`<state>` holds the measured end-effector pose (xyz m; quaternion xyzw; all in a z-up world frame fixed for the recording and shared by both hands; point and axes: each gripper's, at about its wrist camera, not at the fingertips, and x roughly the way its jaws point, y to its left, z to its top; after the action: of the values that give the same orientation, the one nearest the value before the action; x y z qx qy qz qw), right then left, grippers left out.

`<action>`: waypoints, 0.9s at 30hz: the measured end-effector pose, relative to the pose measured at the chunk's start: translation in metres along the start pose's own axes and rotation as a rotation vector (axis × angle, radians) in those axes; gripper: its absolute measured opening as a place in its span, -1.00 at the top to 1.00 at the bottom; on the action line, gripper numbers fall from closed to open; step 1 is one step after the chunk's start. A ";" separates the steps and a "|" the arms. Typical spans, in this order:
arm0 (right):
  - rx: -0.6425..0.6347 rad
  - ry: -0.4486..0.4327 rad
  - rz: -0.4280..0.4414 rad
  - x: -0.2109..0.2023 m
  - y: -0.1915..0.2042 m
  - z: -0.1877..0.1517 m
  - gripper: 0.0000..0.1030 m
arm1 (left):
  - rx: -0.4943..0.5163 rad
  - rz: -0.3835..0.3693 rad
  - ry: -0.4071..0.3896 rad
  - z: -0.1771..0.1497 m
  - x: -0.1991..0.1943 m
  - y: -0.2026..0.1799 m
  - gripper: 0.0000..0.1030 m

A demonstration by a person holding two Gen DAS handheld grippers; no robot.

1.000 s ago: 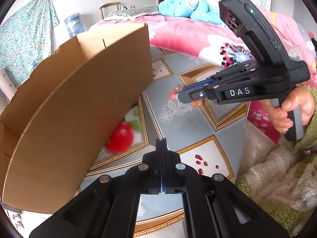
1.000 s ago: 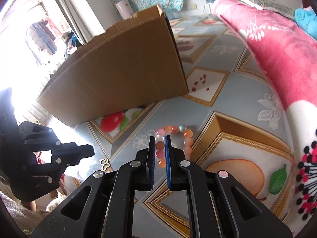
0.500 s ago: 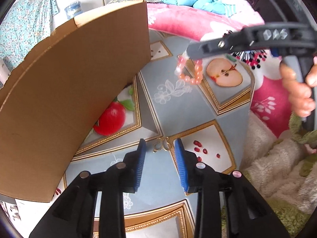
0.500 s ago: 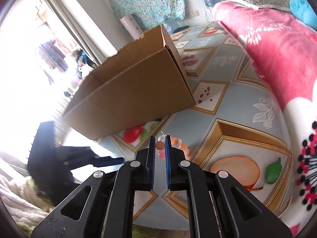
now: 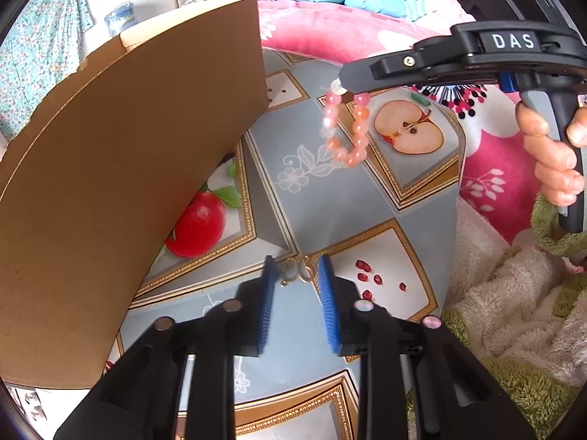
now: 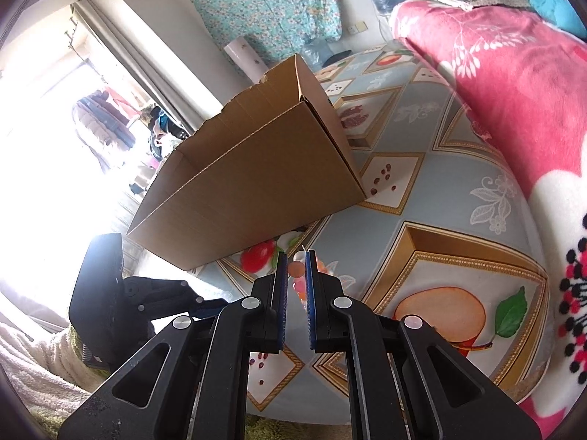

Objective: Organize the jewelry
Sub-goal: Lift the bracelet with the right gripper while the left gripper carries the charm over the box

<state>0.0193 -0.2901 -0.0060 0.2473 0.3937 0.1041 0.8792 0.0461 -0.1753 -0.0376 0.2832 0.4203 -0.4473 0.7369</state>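
**Bracelet lifted in right tongs, left tongs closing over gold piece**

The left tongs [image 5: 295,275] point steeply down at the tabletop [image 5: 319,198], their blue pads [image 5: 269,278] apart and closing in on either side of a small gold openwork piece [image 5: 298,270] that lies flat on the patterned cloth. The pads do not press on it; the piece sits between them near their tips.

The right tongs [image 6: 294,269] are pinching a beaded bracelet [image 5: 345,130] of pink, orange and pale beads. Seen from the left wrist, the bracelet hangs as a loop from the tip of the right tongs [image 5: 343,80], clear of the tabletop and above the printed half apple [image 5: 409,130]. From the right wrist, only a few beads [image 6: 294,268] show between the narrowly spaced blue pads. A hand [image 5: 550,154] grips the handle of the right tongs.

Just left of both tongs stands an open cardboard box [image 5: 121,168], resting on the tabletop beside a printed red apple [image 5: 198,225]. A scatter of small red seeds [image 5: 370,279] is printed on the cloth to the right of the gold piece. A pink floral blanket [image 6: 495,84] lies beyond the tabletop.
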 end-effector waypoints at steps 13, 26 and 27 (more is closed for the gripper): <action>-0.002 0.001 -0.004 0.002 0.000 0.000 0.86 | 0.015 0.013 -0.005 0.001 0.001 -0.004 0.71; -0.085 -0.101 0.044 -0.032 0.026 0.031 0.86 | -0.073 0.017 -0.185 0.018 -0.068 0.018 0.71; -0.109 -0.122 0.055 -0.037 0.033 0.038 0.86 | -0.091 0.022 -0.218 0.023 -0.080 0.024 0.71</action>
<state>0.0234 -0.2895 0.0567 0.2157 0.3262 0.1344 0.9105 0.0565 -0.1492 0.0440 0.2040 0.3544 -0.4477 0.7952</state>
